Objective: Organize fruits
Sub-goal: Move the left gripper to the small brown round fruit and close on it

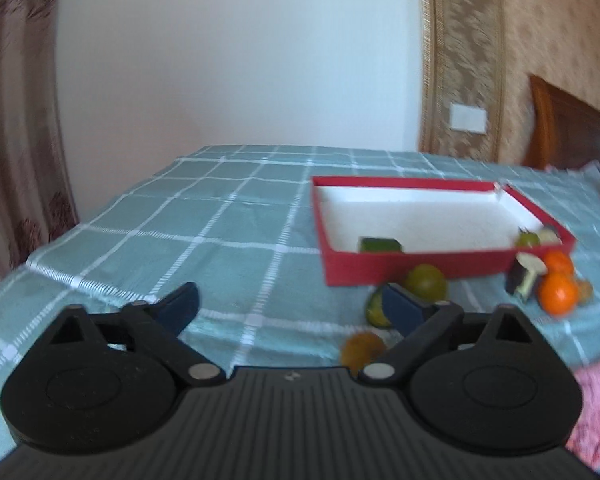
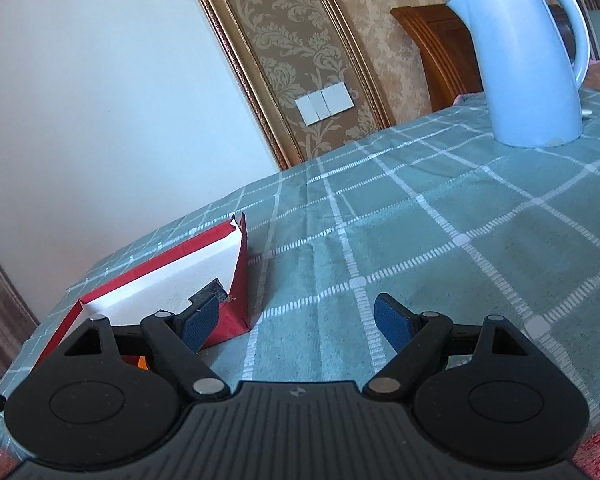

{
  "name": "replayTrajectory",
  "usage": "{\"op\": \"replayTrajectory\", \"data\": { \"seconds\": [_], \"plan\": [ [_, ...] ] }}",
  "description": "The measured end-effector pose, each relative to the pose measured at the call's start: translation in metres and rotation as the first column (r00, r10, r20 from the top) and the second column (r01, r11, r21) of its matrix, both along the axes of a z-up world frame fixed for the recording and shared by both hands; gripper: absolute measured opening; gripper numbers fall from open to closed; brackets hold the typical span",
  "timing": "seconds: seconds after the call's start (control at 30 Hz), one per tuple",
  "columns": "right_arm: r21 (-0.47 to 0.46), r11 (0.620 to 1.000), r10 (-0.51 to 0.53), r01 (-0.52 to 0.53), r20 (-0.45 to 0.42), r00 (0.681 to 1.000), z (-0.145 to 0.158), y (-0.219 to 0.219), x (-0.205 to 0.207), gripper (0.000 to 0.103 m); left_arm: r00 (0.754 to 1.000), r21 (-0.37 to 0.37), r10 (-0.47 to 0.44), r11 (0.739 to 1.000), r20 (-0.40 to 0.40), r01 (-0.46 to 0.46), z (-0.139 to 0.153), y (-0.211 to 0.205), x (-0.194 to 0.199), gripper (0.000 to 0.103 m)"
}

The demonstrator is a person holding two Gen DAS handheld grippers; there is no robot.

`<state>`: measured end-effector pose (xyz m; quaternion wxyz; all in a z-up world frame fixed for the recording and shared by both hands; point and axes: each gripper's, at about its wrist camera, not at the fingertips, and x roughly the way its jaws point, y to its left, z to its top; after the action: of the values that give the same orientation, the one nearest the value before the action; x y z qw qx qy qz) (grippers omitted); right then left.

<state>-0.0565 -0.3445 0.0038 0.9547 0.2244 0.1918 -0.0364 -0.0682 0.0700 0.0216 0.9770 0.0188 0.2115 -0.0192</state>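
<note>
A red box point(image 1: 420, 266) with a white inside sits on the checked cloth, right of centre in the left wrist view. A green piece point(image 1: 380, 245) and other fruit pieces point(image 1: 534, 237) lie in it. In front of it lie a green round fruit point(image 1: 426, 282), a green wedge point(image 1: 374, 308), a brown fruit point(image 1: 362, 350), a dark cut piece point(image 1: 526, 276) and two oranges point(image 1: 558, 292). My left gripper point(image 1: 292, 306) is open and empty above the cloth, left of the fruits. My right gripper point(image 2: 296, 322) is open and empty beside the box corner point(image 2: 240, 280).
A pale blue kettle point(image 2: 528, 60) stands at the far right of the table in the right wrist view. A wooden headboard point(image 1: 572, 128) and papered wall lie behind. Pink cloth point(image 1: 598, 408) lies at the near right edge. A curtain point(image 1: 16, 120) hangs at the left.
</note>
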Motion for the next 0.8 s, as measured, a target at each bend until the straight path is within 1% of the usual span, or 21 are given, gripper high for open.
{"op": "replayTrajectory", "data": {
  "seconds": [0.1, 0.13, 0.2, 0.23, 0.3, 0.33, 0.43, 0.53, 0.63, 0.67, 0.7, 0.77, 0.8],
  "plan": [
    [0.004, 1.0, 0.001, -0.001, 0.001, 1.0, 0.0, 0.0, -0.001, 0.085, 0.999, 0.06, 0.029, 0.998, -0.018, -0.028, -0.005, -0.011, -0.001, 0.087],
    [0.005, 1.0, 0.001, -0.001, 0.001, 1.0, 0.0, 0.0, -0.001, 0.085, 0.999, 0.069, 0.032, 0.997, -0.024, -0.031, -0.007, -0.013, -0.001, 0.085],
    [0.007, 1.0, 0.001, -0.001, 0.002, 1.0, -0.001, -0.001, -0.001, 0.085, 1.0, 0.056, 0.015, 0.998, -0.026, -0.013, -0.011, -0.013, -0.002, 0.071],
    [0.008, 1.0, 0.001, -0.001, 0.002, 1.0, -0.001, -0.001, -0.001, 0.085, 1.0, 0.046, -0.002, 0.999, -0.029, 0.003, -0.011, -0.014, -0.003, 0.067],
    [0.006, 1.0, 0.003, -0.003, 0.0, 1.0, -0.001, -0.001, -0.001, 0.085, 0.999, 0.032, -0.032, 0.999, -0.034, 0.034, -0.011, -0.016, -0.004, 0.053],
    [0.005, 1.0, 0.004, -0.004, -0.002, 1.0, -0.001, -0.001, -0.001, 0.085, 0.998, 0.028, -0.049, 0.998, -0.036, 0.05, -0.011, -0.018, -0.004, 0.051],
    [0.006, 1.0, 0.006, -0.006, -0.002, 1.0, -0.001, -0.001, -0.001, 0.085, 0.994, 0.023, -0.087, 0.996, -0.063, 0.089, -0.014, -0.023, -0.003, 0.051],
    [0.006, 1.0, 0.006, -0.006, -0.002, 1.0, -0.001, -0.001, 0.0, 0.085, 0.992, 0.025, -0.104, 0.994, -0.077, 0.106, -0.019, -0.028, -0.002, 0.051],
    [0.006, 1.0, 0.007, -0.007, -0.003, 1.0, -0.001, -0.001, 0.0, 0.085, 0.991, 0.03, -0.101, 0.994, -0.091, 0.104, -0.025, -0.033, -0.001, 0.05],
    [0.006, 1.0, 0.007, -0.007, -0.003, 1.0, -0.001, -0.001, 0.0, 0.085, 0.99, 0.025, -0.1, 0.994, -0.098, 0.103, -0.027, -0.033, 0.001, 0.045],
    [0.007, 1.0, 0.007, -0.007, -0.003, 1.0, -0.001, -0.001, 0.0, 0.085, 0.99, 0.019, -0.098, 0.995, -0.105, 0.101, -0.028, -0.032, 0.001, 0.037],
    [0.007, 1.0, 0.008, -0.008, -0.004, 1.0, -0.001, -0.001, 0.0, 0.085, 0.989, -0.001, -0.101, 0.995, -0.112, 0.101, -0.028, -0.03, 0.002, 0.028],
    [0.006, 1.0, 0.008, -0.008, -0.004, 1.0, -0.001, -0.001, 0.0, 0.085, 0.989, -0.001, -0.1, 0.995, -0.112, 0.101, -0.028, -0.03, 0.002, 0.026]
  ]
}}
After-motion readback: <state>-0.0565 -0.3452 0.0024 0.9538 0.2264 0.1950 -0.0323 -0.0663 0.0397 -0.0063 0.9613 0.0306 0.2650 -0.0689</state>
